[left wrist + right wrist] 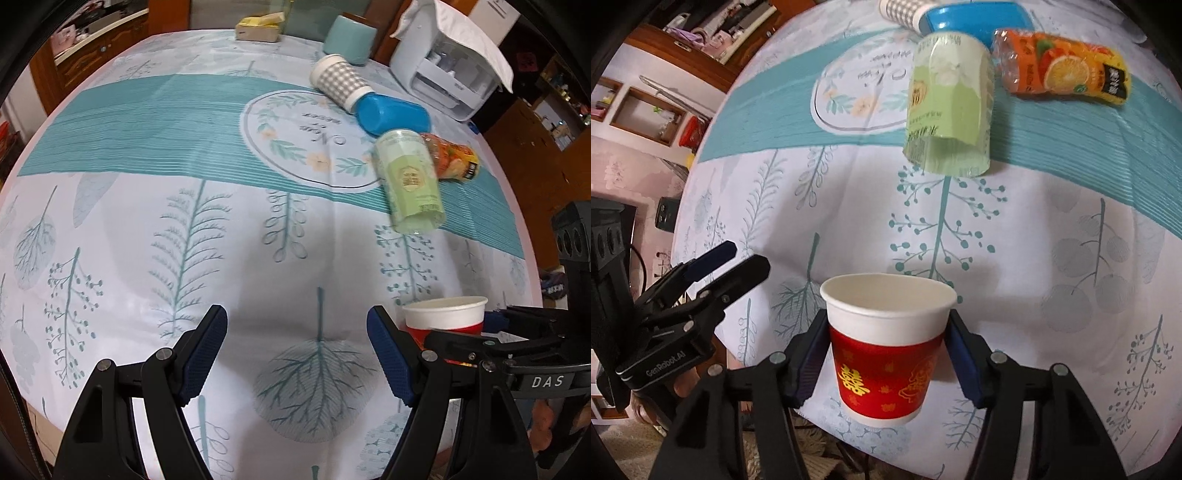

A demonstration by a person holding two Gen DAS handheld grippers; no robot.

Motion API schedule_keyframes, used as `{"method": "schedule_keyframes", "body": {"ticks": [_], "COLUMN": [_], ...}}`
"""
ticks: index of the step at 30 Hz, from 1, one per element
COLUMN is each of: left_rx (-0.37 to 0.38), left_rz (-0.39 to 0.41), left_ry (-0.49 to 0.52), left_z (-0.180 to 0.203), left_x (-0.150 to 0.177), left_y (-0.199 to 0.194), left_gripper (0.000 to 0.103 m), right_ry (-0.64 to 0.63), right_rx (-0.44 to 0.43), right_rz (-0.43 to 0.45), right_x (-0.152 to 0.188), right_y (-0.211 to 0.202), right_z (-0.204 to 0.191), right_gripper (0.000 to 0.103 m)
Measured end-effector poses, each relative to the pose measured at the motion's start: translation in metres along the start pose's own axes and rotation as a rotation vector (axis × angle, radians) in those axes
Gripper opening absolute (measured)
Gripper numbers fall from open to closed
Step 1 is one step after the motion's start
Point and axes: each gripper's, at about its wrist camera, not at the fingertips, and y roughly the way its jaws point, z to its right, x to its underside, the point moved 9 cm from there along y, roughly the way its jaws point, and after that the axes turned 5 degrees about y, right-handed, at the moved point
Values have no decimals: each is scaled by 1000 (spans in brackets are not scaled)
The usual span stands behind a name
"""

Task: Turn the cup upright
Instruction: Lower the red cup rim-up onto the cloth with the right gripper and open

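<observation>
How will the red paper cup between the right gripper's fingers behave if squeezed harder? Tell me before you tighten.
The red paper cup looks thin-walled and empty, so it would probably buckle under a harder pinch from the right gripper. It is likely very light and easy to tip. Its tapered sides might let it slip downward between the pads.

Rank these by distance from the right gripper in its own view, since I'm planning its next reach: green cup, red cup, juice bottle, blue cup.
1. Red cup: between the right gripper's fingers.
2. Green cup: ahead, lying centre.
3. Juice bottle: behind it, rightward.
4. Blue cup: top edge, farthest.
</observation>
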Motion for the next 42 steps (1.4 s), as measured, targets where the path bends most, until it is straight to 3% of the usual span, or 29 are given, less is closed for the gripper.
{"method": "schedule_keyframes", "body": {"ticks": [4, 15, 22, 32, 42], "left_rx": [36, 138, 197, 246, 294], "left_rz": [21, 75, 116, 165, 188], "left_ry": [12, 181, 369, 526, 514], "left_z": [7, 35, 58, 74, 69], "left_x": [-3, -8, -10, -20, -21], "left_y": [-4, -2, 3, 8, 5], "left_gripper": [77, 81, 83, 83, 83], "right_ry": [20, -43, -130, -122, -210], "right_rx": [-20, 2, 46, 45, 100], "right_rz": [85, 552, 772, 805, 798], "right_x": [-2, -13, -18, -15, 8], "right_y": [-12, -55, -56, -43, -43], "right_z": [6, 15, 13, 19, 9], "right_gripper": [61, 61, 61, 61, 64]}}
